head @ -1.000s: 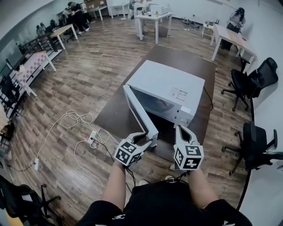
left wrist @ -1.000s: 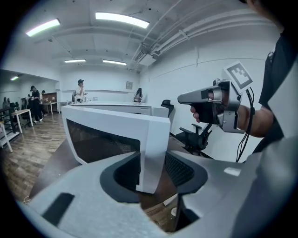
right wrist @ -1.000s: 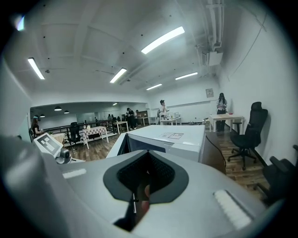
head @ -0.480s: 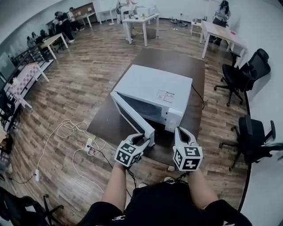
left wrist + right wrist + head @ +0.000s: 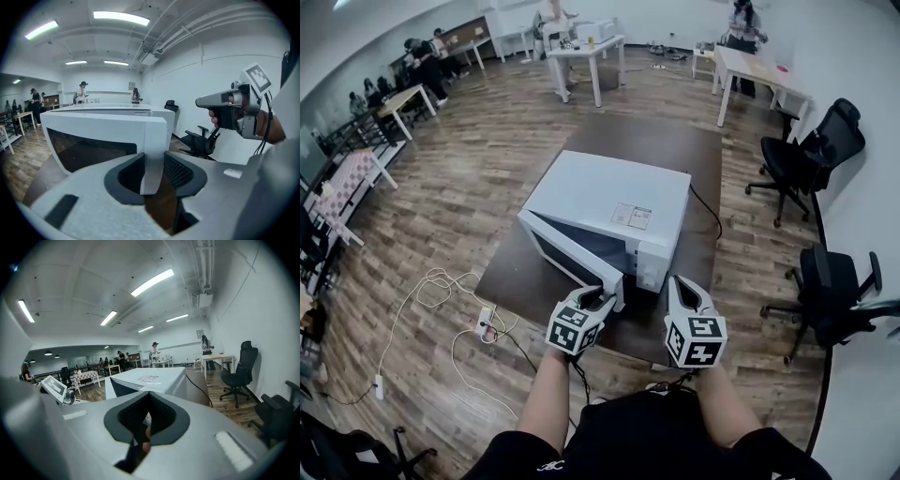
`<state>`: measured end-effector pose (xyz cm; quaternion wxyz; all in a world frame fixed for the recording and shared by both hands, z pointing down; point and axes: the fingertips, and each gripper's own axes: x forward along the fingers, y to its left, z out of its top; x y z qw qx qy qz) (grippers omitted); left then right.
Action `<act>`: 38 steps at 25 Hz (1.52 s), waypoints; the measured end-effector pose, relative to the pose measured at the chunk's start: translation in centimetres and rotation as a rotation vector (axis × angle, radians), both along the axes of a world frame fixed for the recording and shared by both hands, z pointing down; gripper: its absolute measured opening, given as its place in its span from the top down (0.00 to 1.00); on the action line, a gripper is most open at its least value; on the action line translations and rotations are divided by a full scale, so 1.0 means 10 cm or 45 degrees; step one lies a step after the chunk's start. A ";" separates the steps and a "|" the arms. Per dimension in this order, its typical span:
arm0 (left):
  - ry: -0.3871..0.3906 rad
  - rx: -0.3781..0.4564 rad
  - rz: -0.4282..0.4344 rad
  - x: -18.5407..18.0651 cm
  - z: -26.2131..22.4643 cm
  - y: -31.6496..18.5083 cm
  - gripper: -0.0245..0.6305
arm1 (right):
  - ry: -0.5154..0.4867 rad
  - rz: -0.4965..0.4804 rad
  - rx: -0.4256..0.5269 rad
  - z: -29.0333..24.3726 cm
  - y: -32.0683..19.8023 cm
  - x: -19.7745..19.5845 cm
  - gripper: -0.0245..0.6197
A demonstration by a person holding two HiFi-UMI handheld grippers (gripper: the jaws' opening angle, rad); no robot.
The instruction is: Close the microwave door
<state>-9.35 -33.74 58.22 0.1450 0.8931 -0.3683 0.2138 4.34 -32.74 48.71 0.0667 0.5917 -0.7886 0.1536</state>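
A white microwave [image 5: 609,206] stands on a dark brown surface [image 5: 675,150]. Its door [image 5: 572,258] hangs partly open, hinged at the left. The door's free edge [image 5: 153,154] sits between the black pads of my left gripper [image 5: 605,295] [image 5: 152,161]. The jaws have just been closing and now grip that edge. My right gripper [image 5: 682,284] [image 5: 149,401] hovers to the right of the door, in front of the microwave's control side, shut with nothing in it. From the right gripper view the microwave [image 5: 150,377] lies straight ahead.
A power strip with white cables [image 5: 487,323] lies on the wooden floor to the left. Two black office chairs [image 5: 825,141] [image 5: 834,291] stand at the right. White tables [image 5: 581,47] and several people are at the far end of the room.
The door has swung closer to the microwave body, so the gap is narrower. Both grippers have moved forward along with it.
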 end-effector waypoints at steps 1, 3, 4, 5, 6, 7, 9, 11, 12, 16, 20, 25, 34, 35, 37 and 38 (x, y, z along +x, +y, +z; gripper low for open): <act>0.002 0.002 -0.006 0.02 0.00 -0.03 0.75 | -0.001 0.001 0.002 -0.01 -0.02 0.03 0.95; 0.006 0.003 -0.017 0.07 0.00 -0.08 0.75 | -0.001 0.002 0.008 -0.03 -0.06 0.08 0.95; 0.008 0.002 -0.022 0.09 0.00 -0.10 0.75 | -0.001 0.001 0.011 -0.05 -0.08 0.09 0.95; 0.010 0.001 -0.028 0.11 0.00 -0.13 0.75 | -0.002 0.000 0.014 -0.06 -0.10 0.11 0.95; 0.011 0.001 -0.032 0.13 0.00 -0.15 0.75 | -0.003 -0.001 0.017 -0.06 -0.11 0.12 0.95; 0.013 0.001 -0.037 0.16 0.00 -0.17 0.75 | -0.004 -0.003 0.018 -0.07 -0.13 0.14 0.95; 0.017 0.001 -0.047 0.21 -0.01 -0.22 0.75 | -0.004 -0.009 0.020 -0.08 -0.15 0.16 0.95; 0.021 0.002 -0.058 0.25 -0.01 -0.28 0.75 | -0.006 -0.014 0.023 -0.08 -0.19 0.19 0.95; 0.024 0.003 -0.063 0.27 -0.01 -0.32 0.75 | -0.006 -0.016 0.024 -0.08 -0.21 0.20 0.95; 0.026 0.004 -0.083 0.35 -0.01 -0.46 0.75 | -0.005 -0.012 0.025 -0.08 -0.31 0.31 0.95; 0.029 0.010 -0.105 0.42 0.00 -0.55 0.75 | -0.014 0.015 0.017 -0.07 -0.37 0.47 0.95; 0.035 0.020 -0.116 0.43 0.00 -0.60 0.75 | -0.020 0.029 0.018 -0.04 -0.40 0.55 0.95; 0.039 0.017 -0.124 0.56 0.03 -0.79 0.74 | -0.013 0.051 0.010 -0.01 -0.48 0.72 0.95; 0.035 0.015 -0.127 0.57 0.03 -0.81 0.74 | -0.014 0.052 0.010 -0.02 -0.48 0.72 0.95; 0.037 0.016 -0.127 0.57 0.02 -0.81 0.74 | -0.018 0.053 0.008 -0.03 -0.48 0.73 0.95; 0.038 0.017 -0.127 0.57 0.01 -0.81 0.74 | -0.019 0.055 0.007 -0.03 -0.48 0.73 0.95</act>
